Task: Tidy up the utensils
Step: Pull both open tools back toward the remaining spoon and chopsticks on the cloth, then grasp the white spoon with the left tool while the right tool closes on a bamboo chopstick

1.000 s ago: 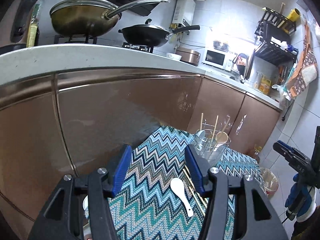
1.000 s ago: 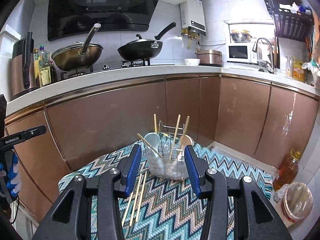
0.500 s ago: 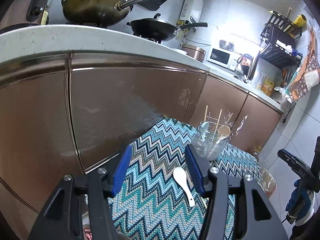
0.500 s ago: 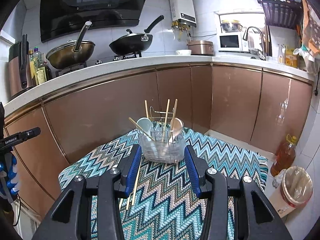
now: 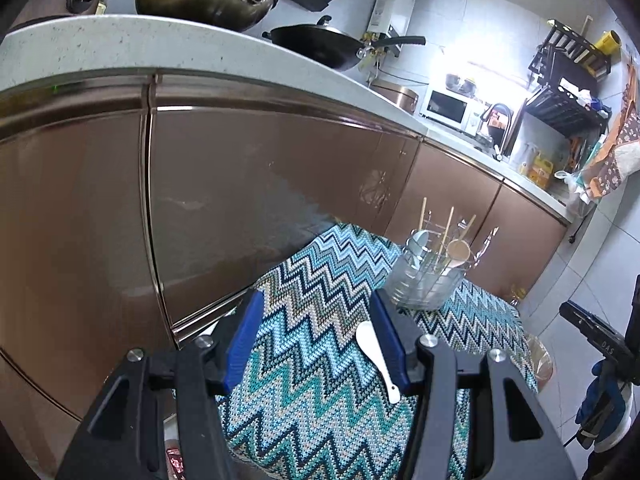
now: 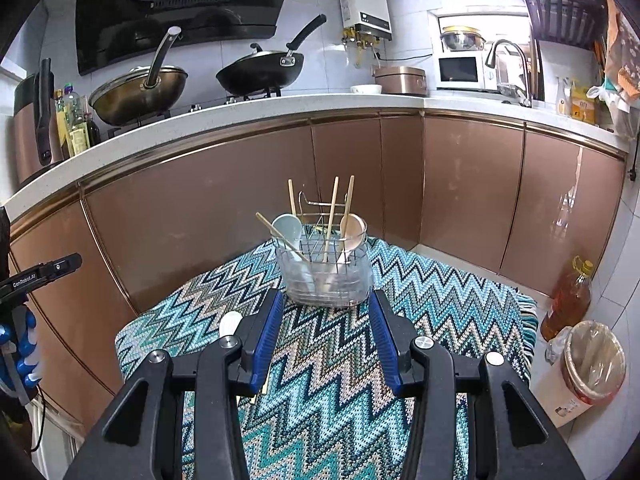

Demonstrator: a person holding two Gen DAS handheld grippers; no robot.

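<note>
Readable text first: the left gripper, seen at the left edge of the right wrist view, has "GenRobot.AI" printed in white on its black body. In the left wrist view the other gripper's black body, out at the right edge, shows "DAS", and that's all I can make out. Labels on the oil bottles and the yellow packs by the sink are too small to read.

Left gripper (image 5: 316, 334): fingers apart, roughly half open, nothing between them but the zigzag cloth (image 5: 320, 392). A white spoon (image 5: 376, 358) lies flat on the cloth, right up against the inner side of the right-hand blue pad (image 5: 390, 340); can't tell if it's actually touching.

Right gripper (image 6: 326, 336): fingers also apart, a bit narrower, empty. Dead ahead and just past the tips is the clear holder (image 6: 324, 276) standing upright on the cloth, with chopsticks (image 6: 332, 216), a pale blue spoon (image 6: 286, 228) and a wooden spoon (image 6: 352, 230) poking out the top. Some loose chopsticks (image 6: 265, 380) lie on the cloth, mostly hidden under its left-hand finger.
</note>
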